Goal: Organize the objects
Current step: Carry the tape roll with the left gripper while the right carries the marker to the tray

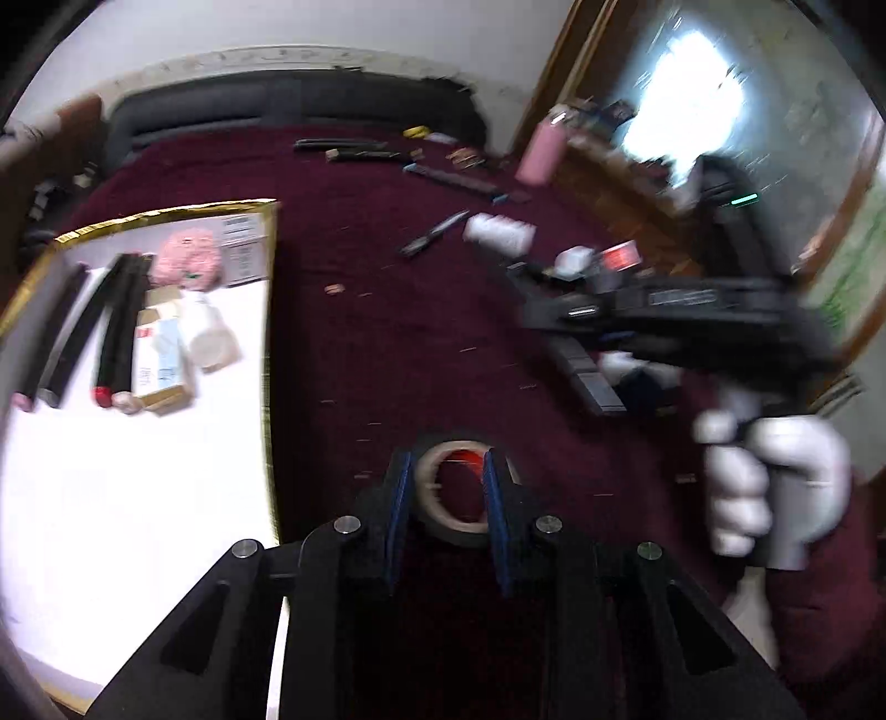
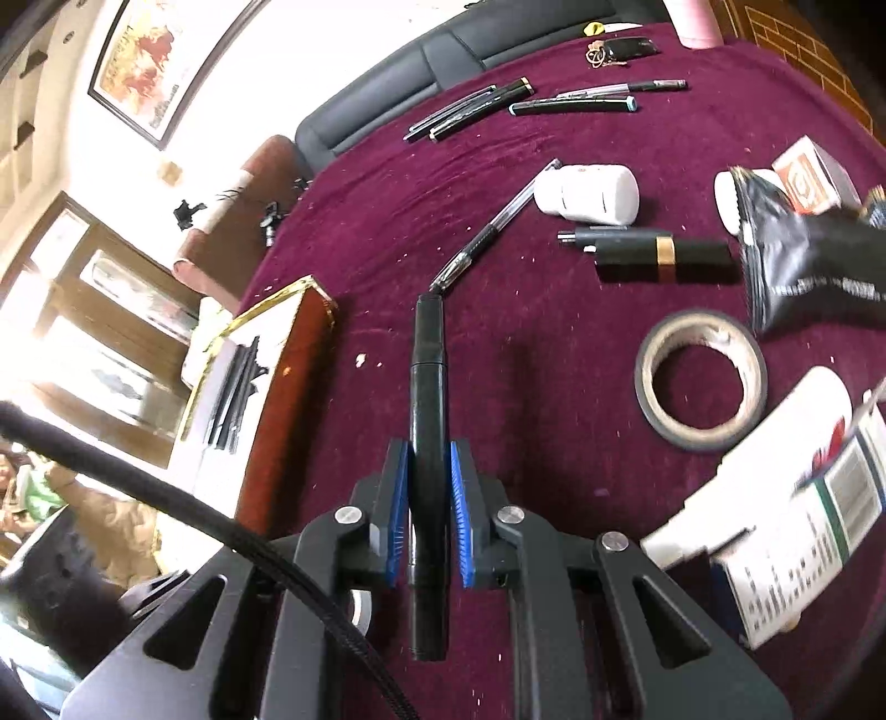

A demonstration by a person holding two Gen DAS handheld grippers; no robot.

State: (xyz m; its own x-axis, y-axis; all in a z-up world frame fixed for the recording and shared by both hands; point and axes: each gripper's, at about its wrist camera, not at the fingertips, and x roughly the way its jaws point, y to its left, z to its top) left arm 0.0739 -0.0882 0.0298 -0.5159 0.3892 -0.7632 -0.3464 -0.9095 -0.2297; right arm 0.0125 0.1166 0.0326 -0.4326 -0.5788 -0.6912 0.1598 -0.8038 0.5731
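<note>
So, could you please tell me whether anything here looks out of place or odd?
Mostly ordinary clutter. One oddity: the clear pen lies uncapped on the maroon cloth, nib bare. The right gripper is shut on a black pen.

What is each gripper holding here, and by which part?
Right gripper: black pen, clamped near its rear end. Left gripper: nothing; the tape roll lies beyond its open jaws.

Probably a home living room: a dark sofa [image 2: 443,50], a framed picture [image 2: 149,61] and wooden cabinets [image 2: 105,310] ring the maroon-clothed surface [image 2: 554,310].
</note>
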